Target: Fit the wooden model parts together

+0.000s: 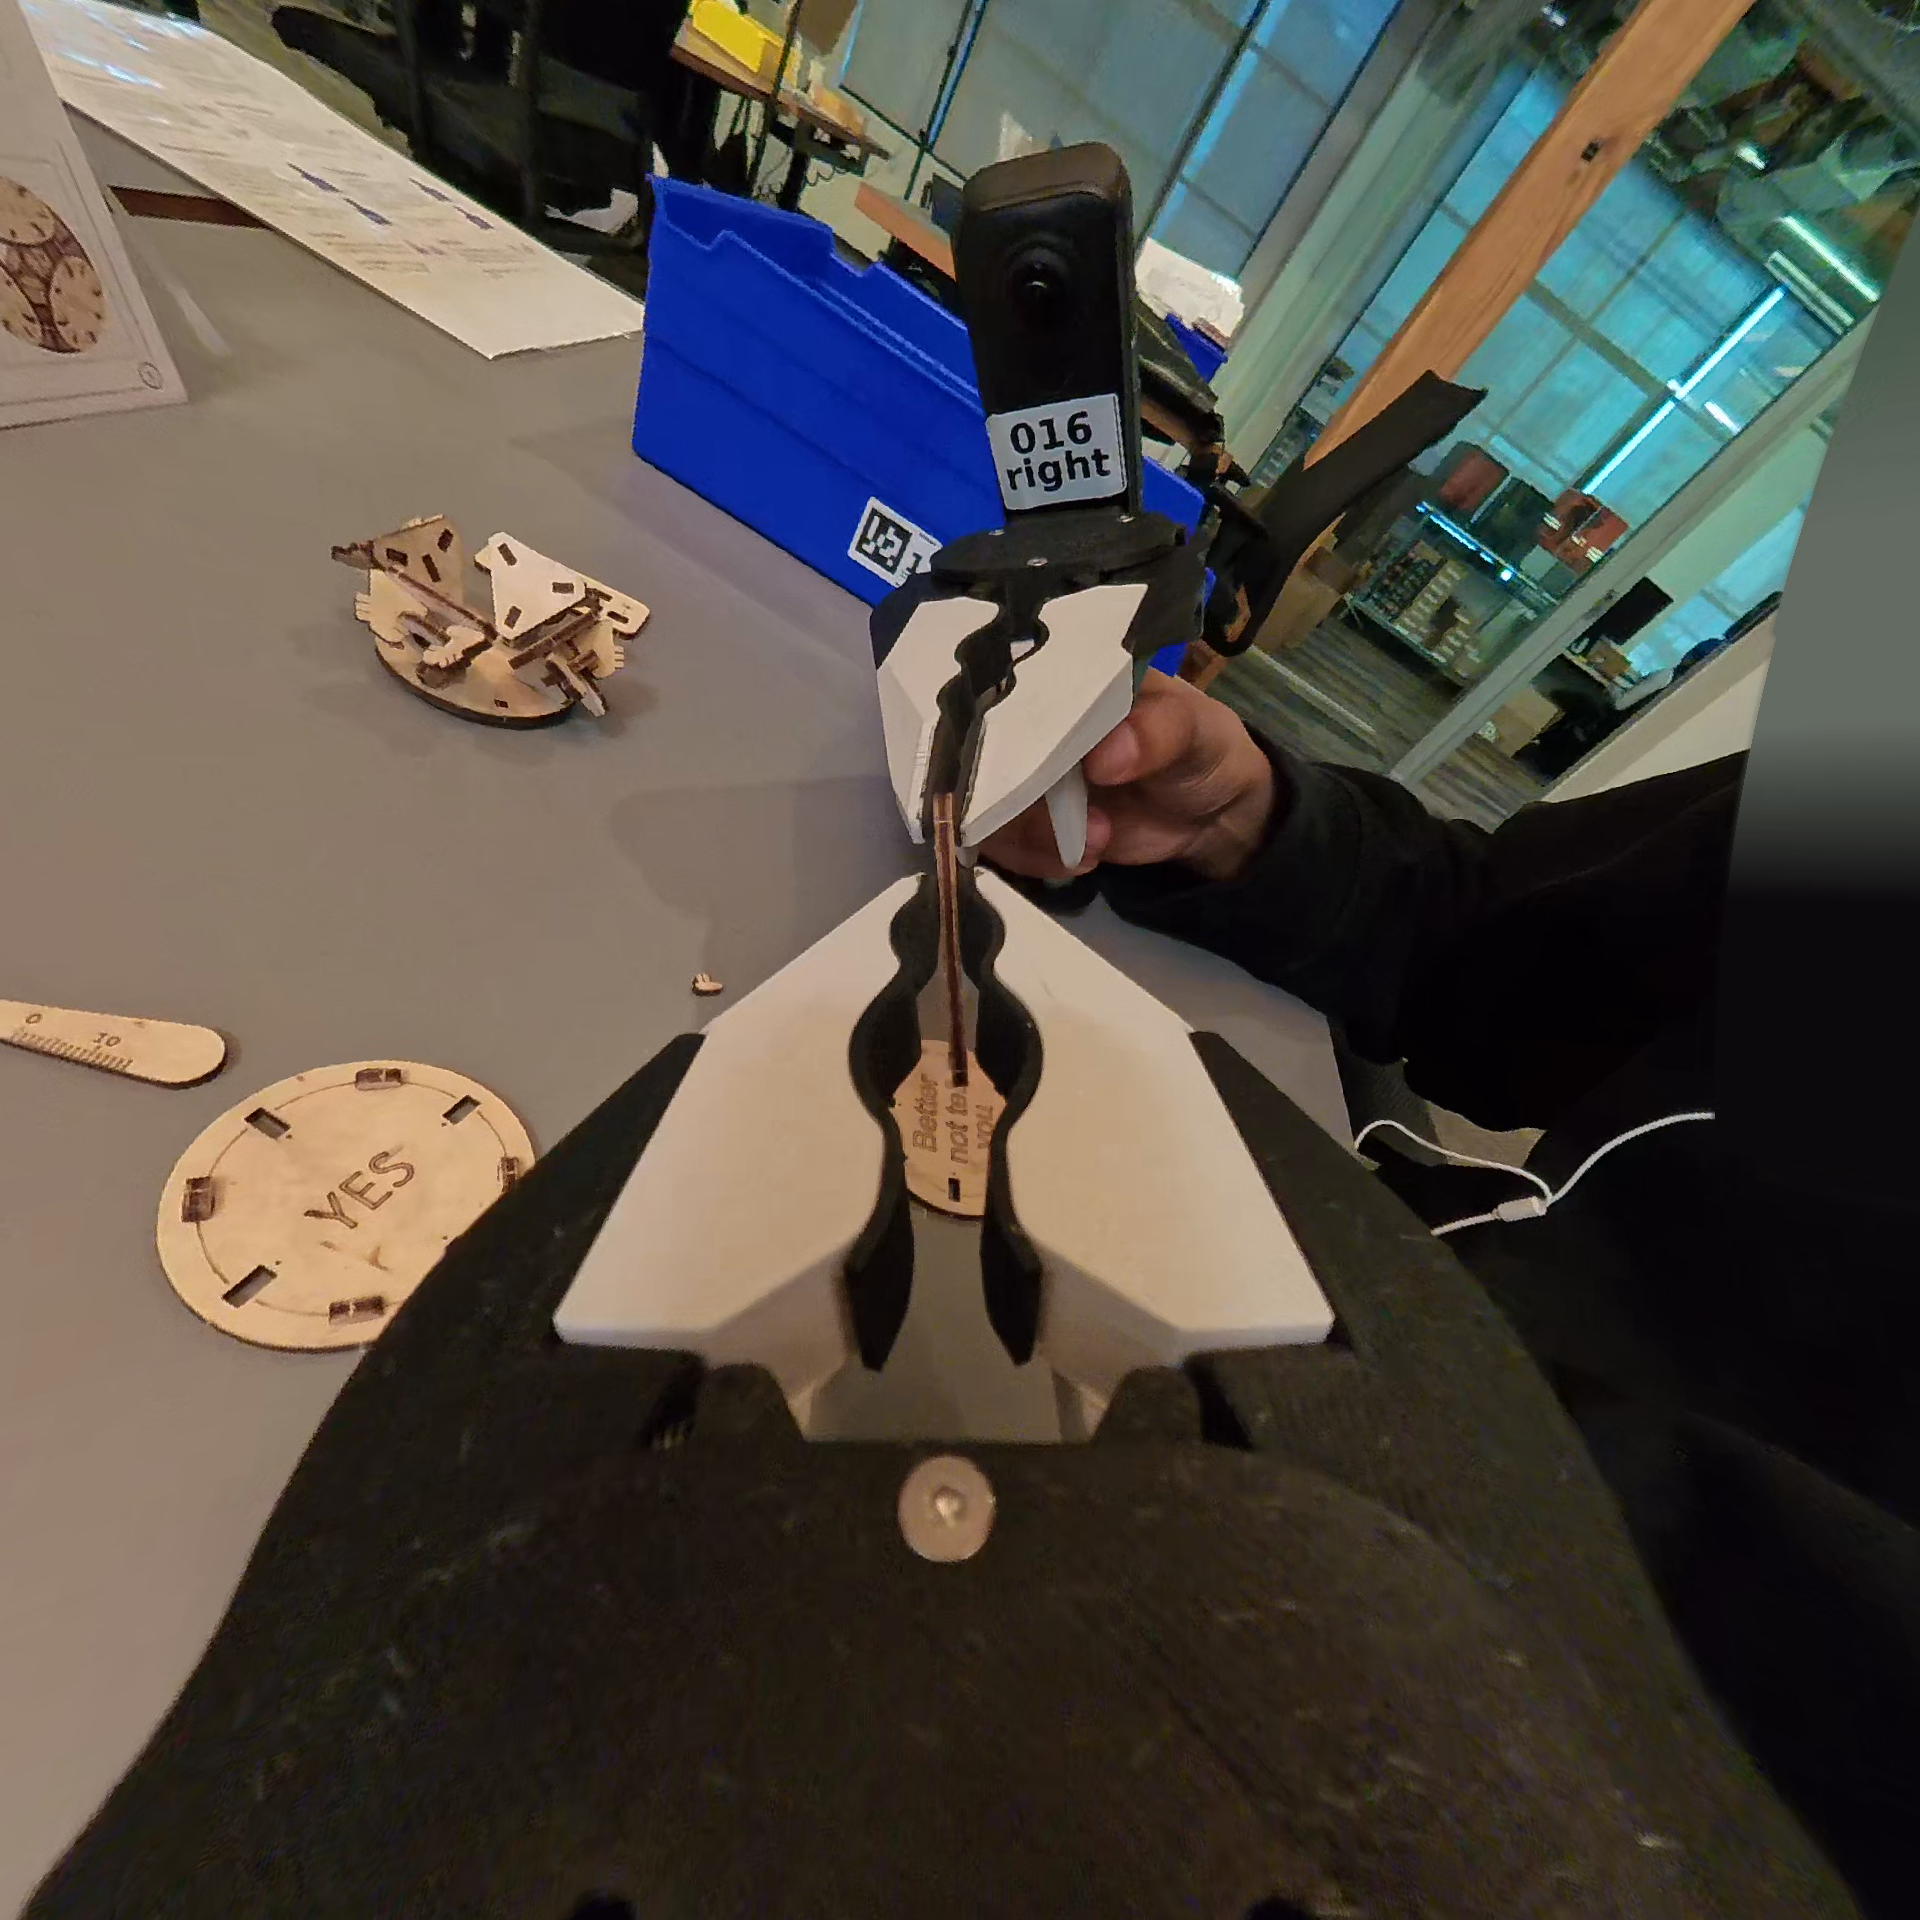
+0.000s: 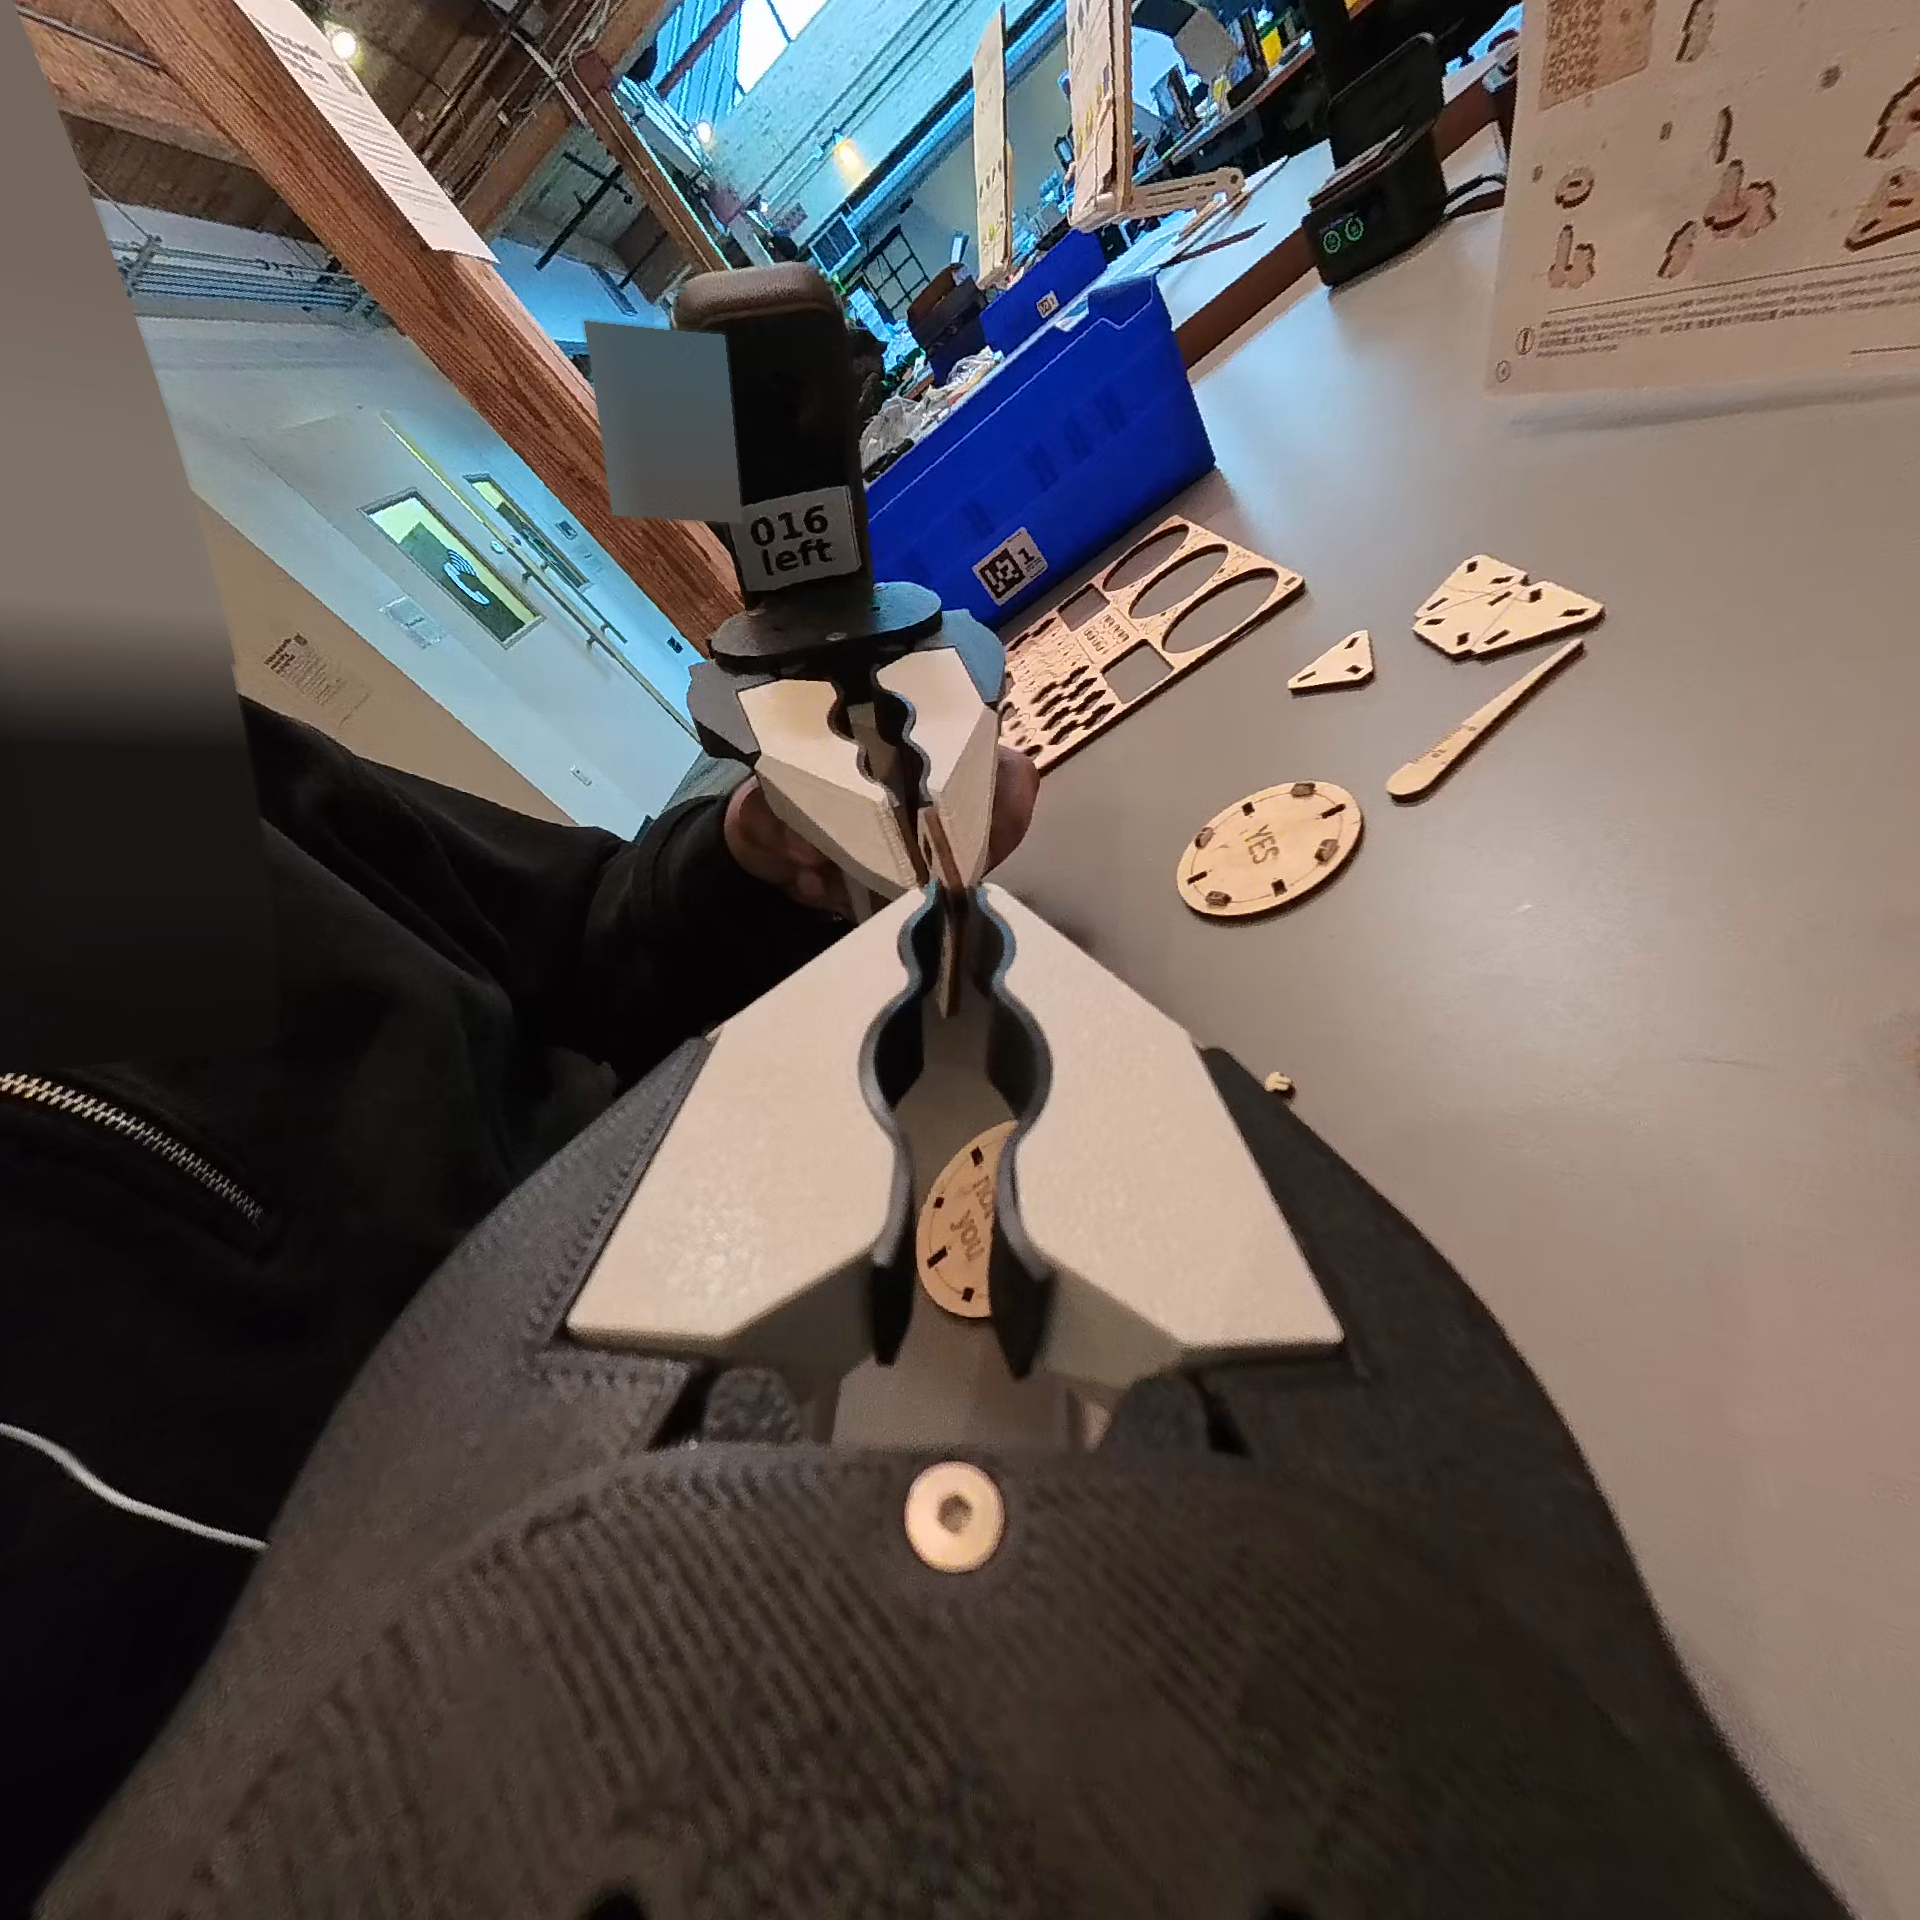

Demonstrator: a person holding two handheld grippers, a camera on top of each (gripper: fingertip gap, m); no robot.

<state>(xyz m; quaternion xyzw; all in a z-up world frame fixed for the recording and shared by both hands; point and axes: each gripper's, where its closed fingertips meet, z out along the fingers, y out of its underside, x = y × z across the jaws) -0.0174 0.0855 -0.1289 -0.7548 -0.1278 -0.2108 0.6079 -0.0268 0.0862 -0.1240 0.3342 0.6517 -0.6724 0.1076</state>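
Plywood, a thin laser-cut strip [image 1: 948, 935], bridges both tongs edge-up: the left gripper [image 1: 948, 894] and right gripper [image 2: 948, 902] each clamp one end. It hangs over a small engraved wooden disc [image 1: 945, 1143] on the grey table [image 1: 416, 883], probably so each hand steadies an end.

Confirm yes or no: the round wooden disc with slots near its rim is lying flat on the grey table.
Yes: the round wooden disc lies flat on the grey table, apart from both grippers.

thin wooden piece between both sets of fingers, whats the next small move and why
Probably lower the thin wooden piece slightly toward the small slotted disc: left gripper and right gripper both pinch it edge-on, directly over that disc.
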